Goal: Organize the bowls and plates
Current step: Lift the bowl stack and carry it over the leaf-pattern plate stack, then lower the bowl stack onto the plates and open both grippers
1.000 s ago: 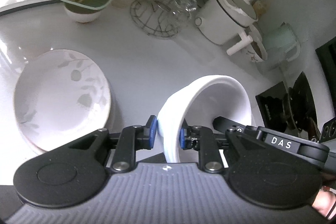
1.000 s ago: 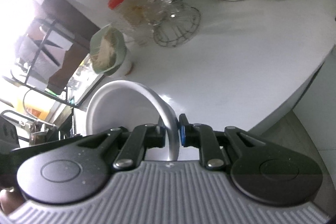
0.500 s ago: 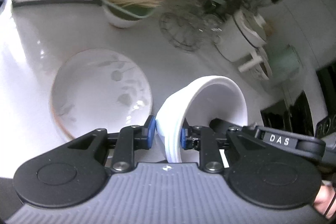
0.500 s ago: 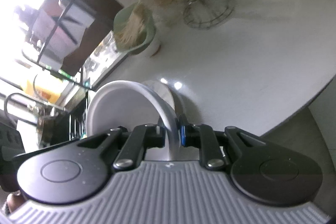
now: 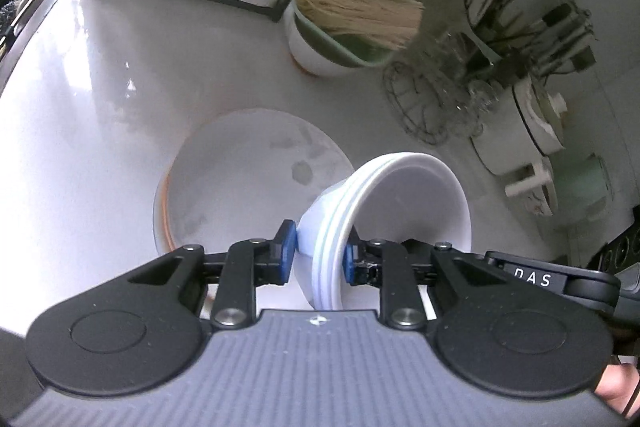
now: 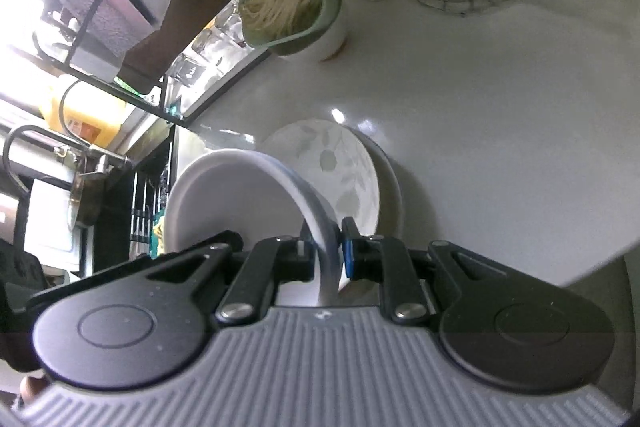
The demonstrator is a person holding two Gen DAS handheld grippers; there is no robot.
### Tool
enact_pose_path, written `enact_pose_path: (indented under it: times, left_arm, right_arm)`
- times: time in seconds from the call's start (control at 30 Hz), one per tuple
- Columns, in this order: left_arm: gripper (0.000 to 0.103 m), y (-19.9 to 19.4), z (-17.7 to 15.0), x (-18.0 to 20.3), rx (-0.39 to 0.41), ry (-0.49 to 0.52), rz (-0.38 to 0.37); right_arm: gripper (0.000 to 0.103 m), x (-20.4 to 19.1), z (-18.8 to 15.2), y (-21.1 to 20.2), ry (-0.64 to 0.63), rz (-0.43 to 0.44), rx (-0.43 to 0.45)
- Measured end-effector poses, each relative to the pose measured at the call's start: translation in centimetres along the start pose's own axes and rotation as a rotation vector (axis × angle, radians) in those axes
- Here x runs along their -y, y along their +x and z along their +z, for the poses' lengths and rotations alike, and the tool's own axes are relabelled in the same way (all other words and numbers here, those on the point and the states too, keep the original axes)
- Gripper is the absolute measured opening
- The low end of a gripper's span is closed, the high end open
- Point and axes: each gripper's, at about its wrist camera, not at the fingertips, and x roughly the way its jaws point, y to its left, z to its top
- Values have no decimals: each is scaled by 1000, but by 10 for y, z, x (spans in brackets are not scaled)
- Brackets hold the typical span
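fingers [image 5: 285,253] of the left gripper [image 5: 316,255] pinch the near rim of a white bowl stack [image 5: 400,211], one blue pad outside the wall, the other inside. the rim shows several nested edges, so it looks like a few bowls held as one. the right gripper [image 6: 326,255] pinches the opposite rim [image 6: 316,227] of what seems the same stack, held tilted in the air between both.

glazed ceramic like this is probably heavy, stiff, slippery and breakable, and a rim pinch gives little purchase; gripping both sides looks the safer hold, and nested bowls could slide apart if tipped further.

from the left view, a leaf-patterned plate [image 5: 248,187] lies on the white tabletop [image 5: 100,87] at ten o'clock of the bowls, empty, with another rim showing under it. at twelve o'clock a green container [image 5: 344,27] of dry noodles sits on a white bowl. at two o'clock stand a wire basket [image 5: 424,103] and a white lidded pot [image 5: 520,131].
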Motion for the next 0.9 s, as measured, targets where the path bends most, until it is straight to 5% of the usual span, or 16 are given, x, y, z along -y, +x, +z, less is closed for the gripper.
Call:
enact_pose_path:
  times: [0.43,0.9]
  left_arm:
    - [26,49,12,-37,12,-41,77]
    - [26,41,11,-41,-28,32,108]
  right_arm:
    - [17,2,24,74,-72,24,-58]
    - [22,-8,13,71,-135,-26,41]
